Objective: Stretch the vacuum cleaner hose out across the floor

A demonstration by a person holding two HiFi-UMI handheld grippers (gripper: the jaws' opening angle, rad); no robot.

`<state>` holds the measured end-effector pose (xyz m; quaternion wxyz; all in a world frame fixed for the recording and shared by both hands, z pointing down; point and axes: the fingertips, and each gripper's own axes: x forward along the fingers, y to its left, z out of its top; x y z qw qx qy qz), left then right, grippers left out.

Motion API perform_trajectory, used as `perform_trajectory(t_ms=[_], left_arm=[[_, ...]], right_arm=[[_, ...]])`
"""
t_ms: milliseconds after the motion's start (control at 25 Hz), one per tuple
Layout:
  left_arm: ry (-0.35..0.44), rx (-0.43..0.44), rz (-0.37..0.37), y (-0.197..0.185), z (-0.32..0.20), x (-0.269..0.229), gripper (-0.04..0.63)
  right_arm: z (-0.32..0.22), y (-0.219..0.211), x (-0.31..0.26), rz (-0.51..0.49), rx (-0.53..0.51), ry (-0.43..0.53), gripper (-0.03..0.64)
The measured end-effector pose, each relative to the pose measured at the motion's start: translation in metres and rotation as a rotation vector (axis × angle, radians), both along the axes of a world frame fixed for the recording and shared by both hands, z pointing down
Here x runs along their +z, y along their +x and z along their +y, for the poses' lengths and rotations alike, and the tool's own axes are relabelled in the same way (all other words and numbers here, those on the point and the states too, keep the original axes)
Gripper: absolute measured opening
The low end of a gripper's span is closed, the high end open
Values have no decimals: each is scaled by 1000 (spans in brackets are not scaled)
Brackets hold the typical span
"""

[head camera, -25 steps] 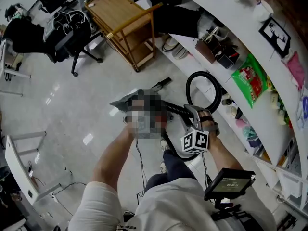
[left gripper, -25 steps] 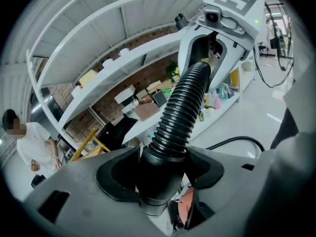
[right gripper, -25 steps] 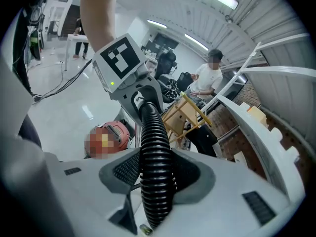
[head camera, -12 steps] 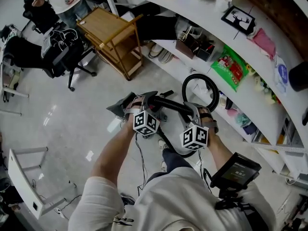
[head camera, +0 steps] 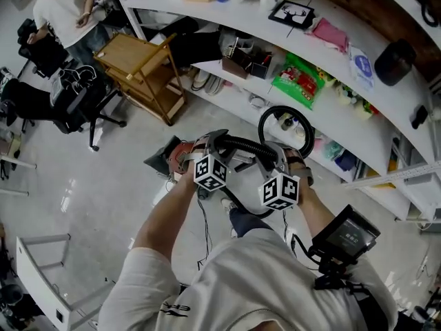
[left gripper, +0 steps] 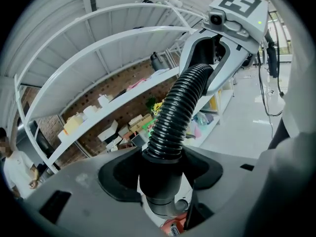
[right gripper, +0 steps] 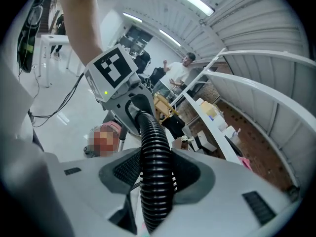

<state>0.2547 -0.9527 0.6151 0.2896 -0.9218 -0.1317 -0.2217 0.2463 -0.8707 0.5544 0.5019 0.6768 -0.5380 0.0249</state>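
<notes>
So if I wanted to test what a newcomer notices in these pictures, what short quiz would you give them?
1. True or false: the left gripper and the right gripper both clamp the same black hose.
2. What stands at the upper left of the head view? A) a wooden cart B) a fridge C) a bicycle
3. Which gripper holds the hose by its smooth end cuff rather than by the ribbed part?

Key
1. True. The left gripper's jaws have just been closing further on it.
2. A
3. The left gripper.
</notes>
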Motion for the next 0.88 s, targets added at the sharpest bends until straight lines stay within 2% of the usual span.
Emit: perform_trajectory(t_ms=[440, 880], left_arm=[[28, 128, 62, -16, 100, -38, 238], [61, 246, 97, -12, 166, -62, 238]], right_arm=[[103, -23, -28, -12, 168, 57, 179], [168, -29, -49, 7, 269, 98, 179]])
